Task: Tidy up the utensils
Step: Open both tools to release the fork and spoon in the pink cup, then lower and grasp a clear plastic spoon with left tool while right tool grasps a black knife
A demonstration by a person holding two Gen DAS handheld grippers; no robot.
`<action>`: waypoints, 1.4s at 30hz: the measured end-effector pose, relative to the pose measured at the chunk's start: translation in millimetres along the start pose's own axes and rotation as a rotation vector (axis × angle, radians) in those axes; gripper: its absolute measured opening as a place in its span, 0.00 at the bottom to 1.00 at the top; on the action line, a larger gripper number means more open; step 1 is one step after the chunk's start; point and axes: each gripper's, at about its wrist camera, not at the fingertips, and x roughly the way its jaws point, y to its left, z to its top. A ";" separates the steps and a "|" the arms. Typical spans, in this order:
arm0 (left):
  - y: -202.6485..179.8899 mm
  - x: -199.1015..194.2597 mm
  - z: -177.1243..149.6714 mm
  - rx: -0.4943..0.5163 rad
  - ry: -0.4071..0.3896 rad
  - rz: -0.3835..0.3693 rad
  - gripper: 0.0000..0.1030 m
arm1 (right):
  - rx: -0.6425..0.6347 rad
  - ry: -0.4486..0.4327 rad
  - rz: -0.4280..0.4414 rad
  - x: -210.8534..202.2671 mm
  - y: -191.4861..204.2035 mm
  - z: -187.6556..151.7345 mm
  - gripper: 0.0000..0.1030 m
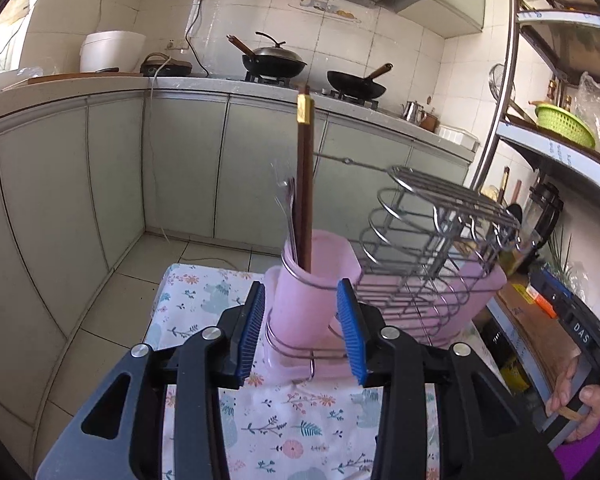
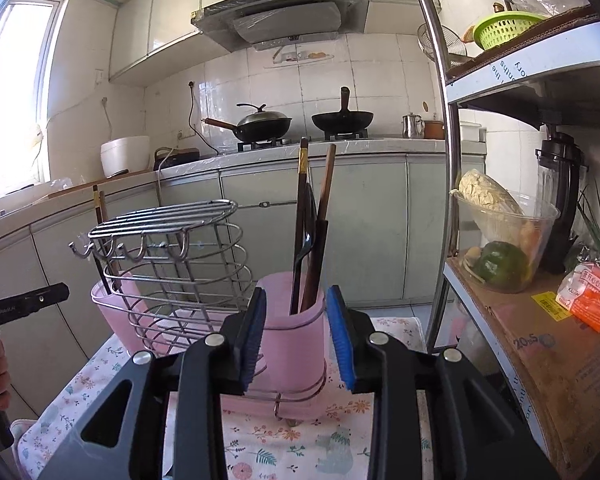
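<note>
Left wrist view, nearest first: the left tool (image 1: 302,326) stands released, its blue pads either side of a pink cup (image 1: 312,292) without pressing it. That cup sits in a wire rack (image 1: 428,240) on a floral cloth (image 1: 284,432), with dark chopsticks (image 1: 303,184) and a metal fork (image 1: 286,208) upright inside. Beyond lie grey cabinets and two woks (image 1: 274,62) on the stove. From the right wrist camera, the right tool (image 2: 296,334) is likewise released around a second pink cup (image 2: 292,332) at the rack's other end, which holds chopsticks (image 2: 300,220), a black spoon (image 2: 306,240) and a brown wooden handle (image 2: 320,236). A shelf (image 2: 540,340) stands to the right.
</note>
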 end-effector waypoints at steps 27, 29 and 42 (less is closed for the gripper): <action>-115.6 61.4 -127.2 0.524 0.533 -0.267 0.36 | 0.109 0.395 0.118 5.6 -4.1 -71.4 0.30; -122.1 66.8 -129.1 0.565 0.543 -0.260 0.36 | 0.118 0.395 0.112 4.8 -7.3 -70.8 0.30; -131.5 97.7 -132.3 0.598 0.603 -0.219 0.19 | 0.202 0.423 0.130 11.4 -23.8 -73.4 0.30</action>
